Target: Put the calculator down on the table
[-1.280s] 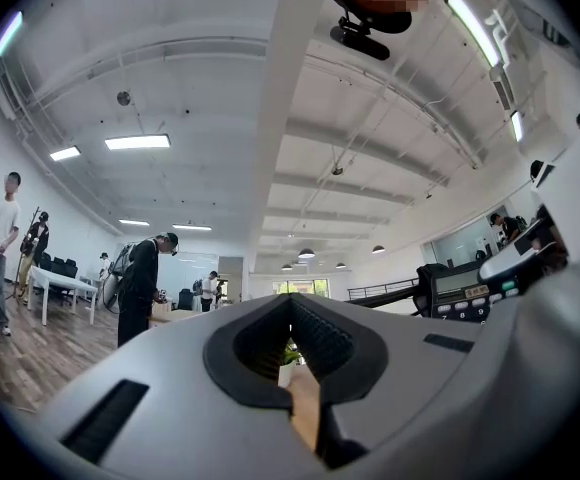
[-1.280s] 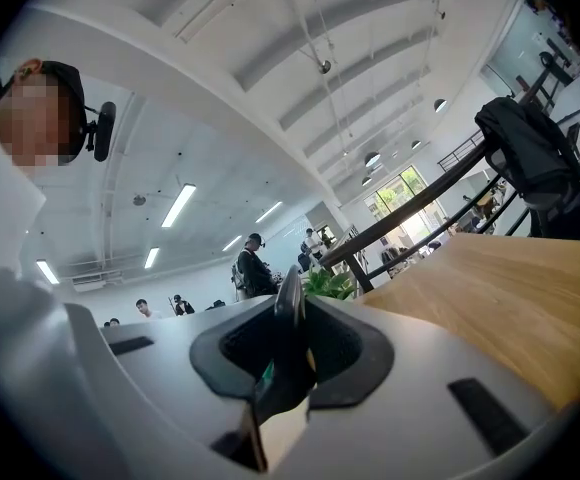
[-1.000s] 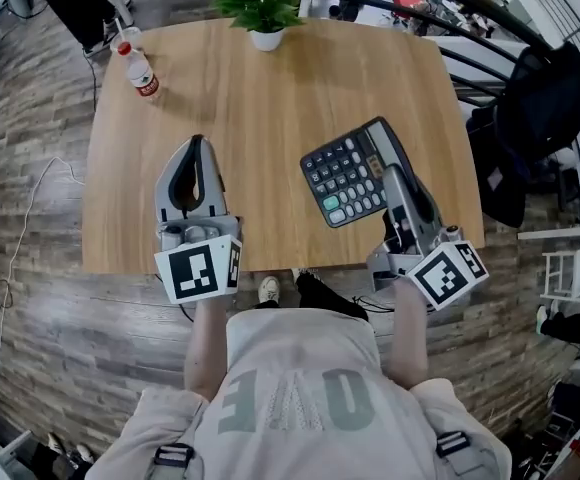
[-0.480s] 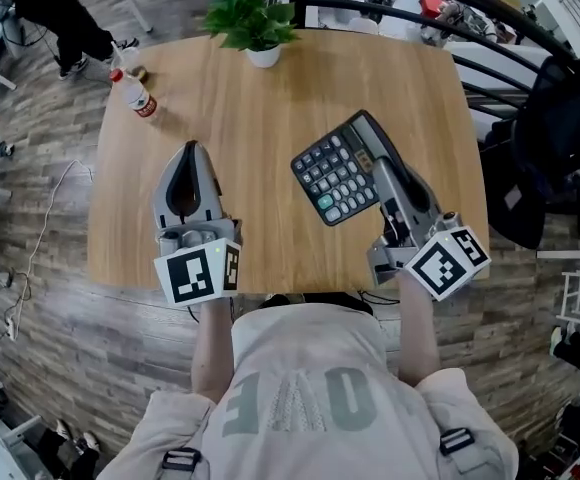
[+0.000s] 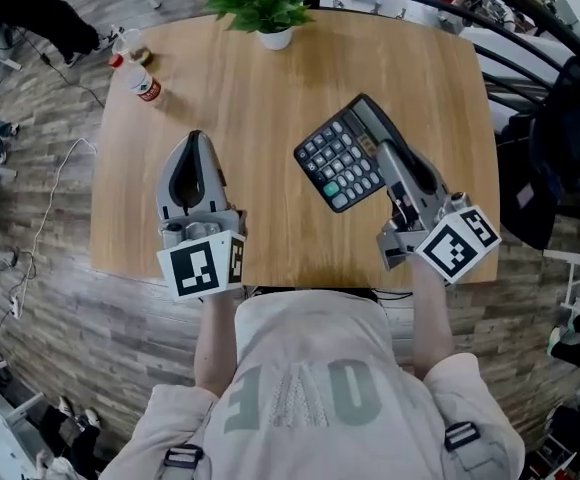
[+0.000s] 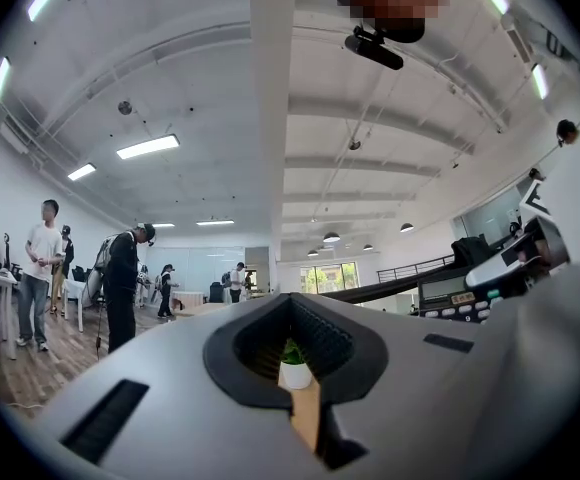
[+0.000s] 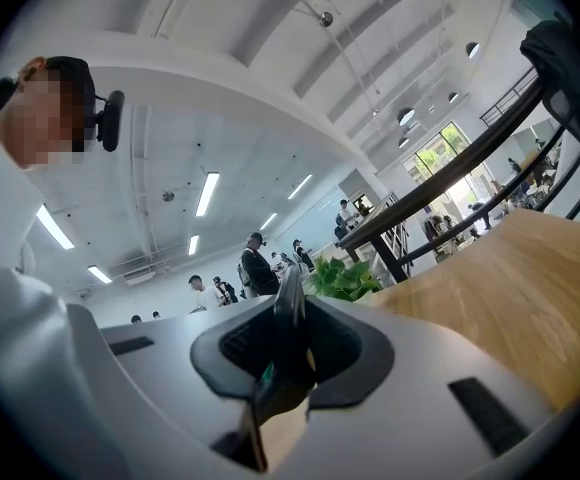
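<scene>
the right hand-held gripper (image 5: 383, 156) is clamped on the near right edge of the black desk calculator (image 5: 342, 160). in the right gripper view the calculator's thin edge stands pinched between the two jaws. from the head view the calculator sits over the right half of the wooden desk (image 5: 260, 98), turned at an angle, keys facing up and its display toward the far right. whether its underside touches the wood cannot be told.

the left hand-held gripper (image 5: 195, 140) is over the left half of the desk, well apart from the calculator. its jaws meet at the tips and hold nothing. through the gap behind the tips the left gripper view shows only the desk top and the plant.

a small potted plant (image 5: 262, 6) in a white pot stands at the middle of the far edge. a plastic water bottle (image 5: 140, 76) with a red label stands near the far left corner. each gripper's marker cube sits at the near edge, just ahead of the person's forearms. several people (image 6: 122, 283) stand in the room to the left.
</scene>
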Available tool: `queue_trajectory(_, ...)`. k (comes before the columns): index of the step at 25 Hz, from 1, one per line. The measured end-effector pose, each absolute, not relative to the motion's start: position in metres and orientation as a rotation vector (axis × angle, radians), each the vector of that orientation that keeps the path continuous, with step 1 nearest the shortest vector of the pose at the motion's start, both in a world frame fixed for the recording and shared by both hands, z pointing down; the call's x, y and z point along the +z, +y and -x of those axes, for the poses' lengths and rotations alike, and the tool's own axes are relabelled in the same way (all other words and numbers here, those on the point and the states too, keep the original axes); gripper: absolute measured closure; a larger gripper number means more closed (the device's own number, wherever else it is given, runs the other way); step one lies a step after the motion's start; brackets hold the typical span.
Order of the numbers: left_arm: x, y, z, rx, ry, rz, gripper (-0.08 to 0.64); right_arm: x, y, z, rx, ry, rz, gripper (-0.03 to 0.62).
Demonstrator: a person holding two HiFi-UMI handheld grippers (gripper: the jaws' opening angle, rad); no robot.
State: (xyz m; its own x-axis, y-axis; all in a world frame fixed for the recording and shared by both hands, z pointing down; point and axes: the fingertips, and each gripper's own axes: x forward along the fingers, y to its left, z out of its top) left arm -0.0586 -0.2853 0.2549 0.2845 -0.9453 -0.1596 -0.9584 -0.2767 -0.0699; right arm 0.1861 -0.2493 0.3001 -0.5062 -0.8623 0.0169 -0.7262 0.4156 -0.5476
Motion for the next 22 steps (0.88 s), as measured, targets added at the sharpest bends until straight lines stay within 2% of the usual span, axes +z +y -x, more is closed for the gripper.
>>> queue_trajectory(14,0.274,-0.301,0.078,0.076,1.812,2.401,0.552,0.361,-0.296,-0.157,-0.749,2.722,1.282,0.517)
queue_trajectory(22,0.29,-0.311,0.091,-0.01,1.858,2.387,0.552,0.419,-0.315,-0.122,-0.87,2.953,0.883,0.517)
